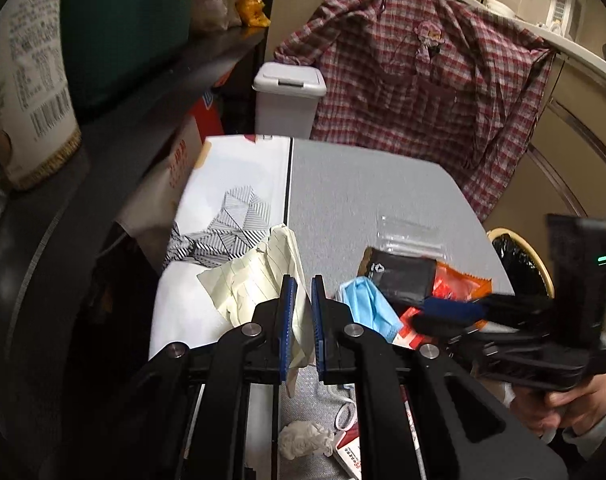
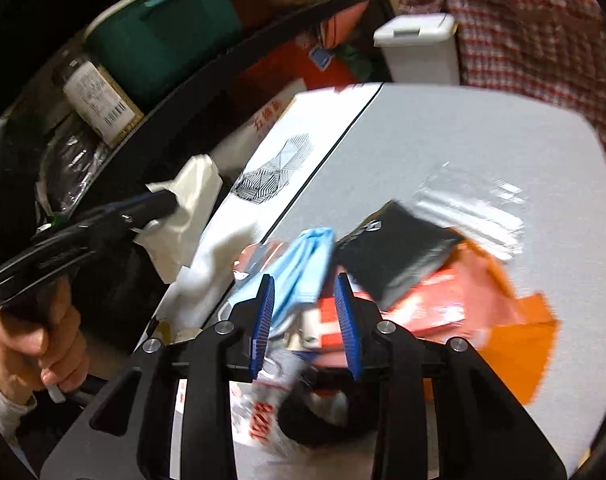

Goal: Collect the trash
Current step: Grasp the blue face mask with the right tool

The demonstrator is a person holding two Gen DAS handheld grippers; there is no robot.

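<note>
The left gripper (image 1: 301, 300) is clamped on a crumpled sheet of pale yellow lined paper (image 1: 255, 276), held above the grey surface (image 1: 363, 188). The right gripper (image 2: 306, 300) stands partly open over the pile with nothing pinched. Most trash is uncollected, by my reading: a light blue face mask (image 1: 369, 304), a black flat packet (image 1: 399, 276), orange-red wrappers (image 2: 463, 300), a clear plastic piece (image 1: 407, 228) and a white crumpled tissue (image 1: 305, 438). A black-lined bin (image 1: 519, 260) sits beside the surface's right edge
</note>
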